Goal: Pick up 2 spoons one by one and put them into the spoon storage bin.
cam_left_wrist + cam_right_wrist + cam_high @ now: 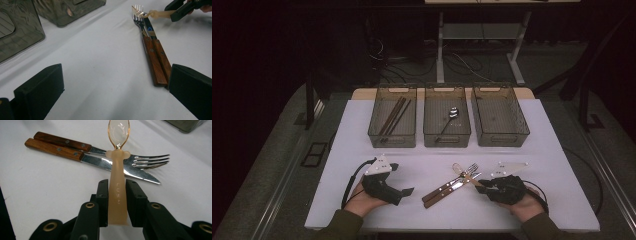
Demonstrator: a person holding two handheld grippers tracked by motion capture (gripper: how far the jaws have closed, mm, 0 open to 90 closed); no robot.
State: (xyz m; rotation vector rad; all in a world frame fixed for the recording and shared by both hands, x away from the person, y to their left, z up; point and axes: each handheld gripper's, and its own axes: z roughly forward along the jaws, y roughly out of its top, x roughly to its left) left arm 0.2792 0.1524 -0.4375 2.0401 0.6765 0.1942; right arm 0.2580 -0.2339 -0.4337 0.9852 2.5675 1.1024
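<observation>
Your right gripper (117,202) is clamped on the handle of a pale peach translucent plastic spoon (117,177); both black jaws press its flat sides, and the clear amber bowl points away from you. The spoon reaches out over the blade of a wood-handled steel knife (82,157) and the neck of a wood-handled steel fork (105,151); whether it touches them, you cannot tell. Those two lie side by side on the white table (422,165) near its front edge, a little right of the middle, handles toward the front and tips toward the back.

Your left gripper (404,191) rests near the front edge, left of the middle, with its jaws spread wide and nothing between them. In the left gripper view the butt ends of the two wooden handles lie just beside one jaw.

Along the table's back edge stand three smoky translucent plastic bins in a row: the left bin (377,131) holds dark brown chopsticks (395,116), the middle bin (430,135) holds a metal spoon (450,118), and the right bin (499,135) sits nearest the back right corner.
</observation>
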